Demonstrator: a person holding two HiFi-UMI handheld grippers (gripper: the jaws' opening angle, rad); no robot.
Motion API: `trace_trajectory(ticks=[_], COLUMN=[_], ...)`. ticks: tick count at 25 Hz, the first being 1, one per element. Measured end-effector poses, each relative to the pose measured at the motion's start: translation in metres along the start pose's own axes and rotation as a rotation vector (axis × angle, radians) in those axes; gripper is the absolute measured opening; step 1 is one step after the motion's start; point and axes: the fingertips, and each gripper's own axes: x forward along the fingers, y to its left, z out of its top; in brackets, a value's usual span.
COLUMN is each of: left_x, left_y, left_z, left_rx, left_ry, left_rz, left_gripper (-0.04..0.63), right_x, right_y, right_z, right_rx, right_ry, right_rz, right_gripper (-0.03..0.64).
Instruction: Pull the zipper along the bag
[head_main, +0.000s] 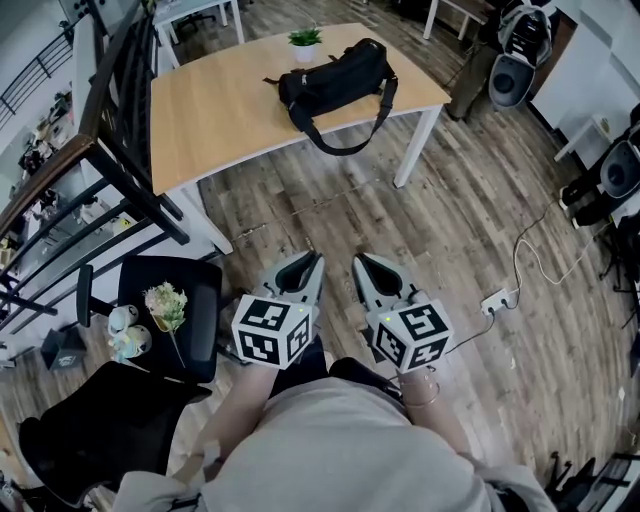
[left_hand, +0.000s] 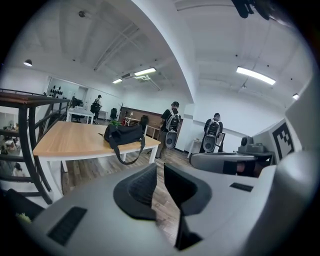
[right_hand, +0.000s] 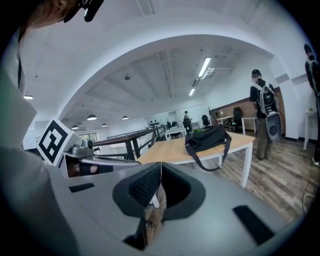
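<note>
A black bag with a long shoulder strap lies on the light wooden table at the far side of the room; its zipper is too small to make out. Both grippers hang close to the person's body, well short of the table. My left gripper is shut with nothing in it. The right gripper, beside it, is also shut and empty. In the left gripper view the bag sits far beyond the left gripper. The right gripper view shows the bag past the right gripper.
A small potted plant stands behind the bag. A black railing runs along the left. A black chair and a stool with flowers stand at the lower left. A power strip and cable lie on the floor at right. People stand beyond the table.
</note>
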Motion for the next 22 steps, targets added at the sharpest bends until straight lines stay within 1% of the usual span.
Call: trace_trajectory(ticks=[2, 7, 9, 10, 16, 20, 22], left_x=[0.008, 0.042, 0.061, 0.072, 0.138, 0.173, 0.189], left_y=[0.005, 0.035, 0.049, 0.056, 0.103, 0.134, 0.153], left_z=[-0.001, 0.007, 0.017, 0.023, 0.064, 0.091, 0.101], left_rx=[0.002, -0.004, -0.004, -0.002, 0.006, 0.01, 0.006], left_ry=[0.015, 0.033, 0.03, 0.03, 0.038, 0.036, 0.038], left_rz=[0.002, 0.008, 0.005, -0.001, -0.029, -0.062, -0.066], left_gripper=[0.038, 0.044, 0.085, 0.095, 0.107, 0.107, 0.107], right_x=[0.009, 0.043, 0.061, 0.072, 0.142, 0.189, 0.212], right_y=[-0.005, -0.028, -0.042, -0.05, -0.088, -0.108, -0.118], right_z=[0.0, 0.008, 0.016, 0.021, 0.056, 0.078, 0.086], right_rx=[0.006, 0.013, 0.012, 0.013, 0.001, 0.001, 0.009], right_ry=[0.008, 0.01, 0.006, 0.005, 0.012, 0.008, 0.008], right_rz=[0.002, -0.013, -0.025, -0.031, -0.054, -0.063, -0.069], right_gripper=[0.055, 0.058, 0.067, 0.067, 0.078, 0.078, 0.078])
